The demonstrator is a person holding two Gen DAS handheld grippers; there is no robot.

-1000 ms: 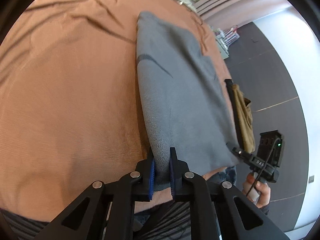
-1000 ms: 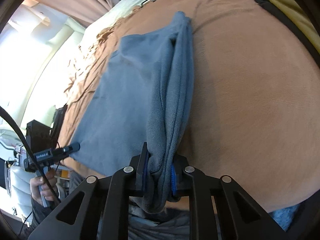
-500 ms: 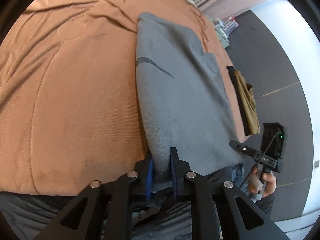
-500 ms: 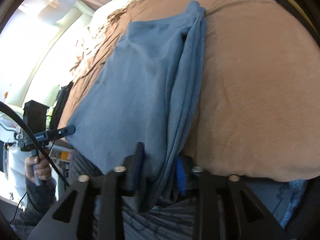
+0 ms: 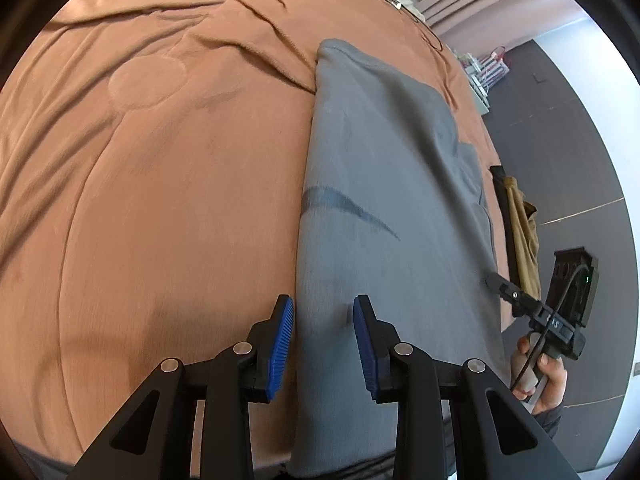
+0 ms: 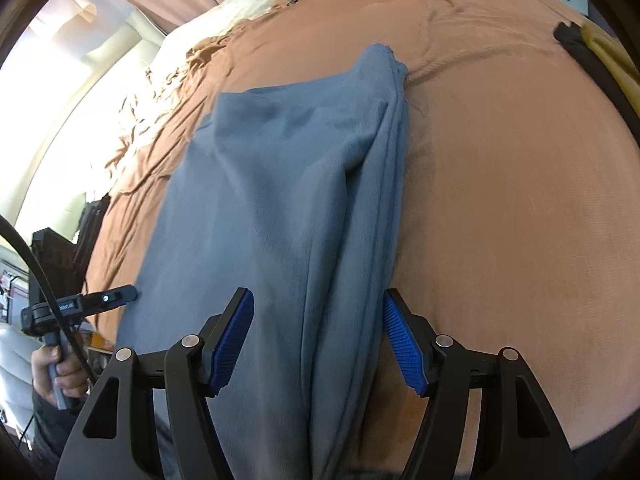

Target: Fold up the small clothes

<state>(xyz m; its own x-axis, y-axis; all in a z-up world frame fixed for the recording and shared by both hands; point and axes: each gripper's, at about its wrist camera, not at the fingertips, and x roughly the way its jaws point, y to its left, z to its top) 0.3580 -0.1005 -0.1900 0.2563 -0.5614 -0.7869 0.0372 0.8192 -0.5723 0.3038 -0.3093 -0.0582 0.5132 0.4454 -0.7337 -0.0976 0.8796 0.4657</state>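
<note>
Both tools, left [image 5: 323,322] and right [image 6: 318,330], gape empty over a soft, limp grey garment [image 5: 384,200] on the bed [image 5: 160,160], best pinched at its hem corners.

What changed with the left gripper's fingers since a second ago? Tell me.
Yes. The left gripper has opened: its fingers, earlier clamped on the grey garment's edge, now stand apart, straddling that edge on the bedspread.

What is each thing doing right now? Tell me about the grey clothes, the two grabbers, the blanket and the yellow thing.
Grey garment: folded lengthwise, lying flat on the bed, near end draping over the edge.
Left gripper: jaws open, straddling the garment's edge, not gripping.
Right gripper: jaws open around the bunched folded edge.
Orange blanket: spread out, wrinkled at the far end.
Yellow cloth: crumpled at the bed's edge.
</note>
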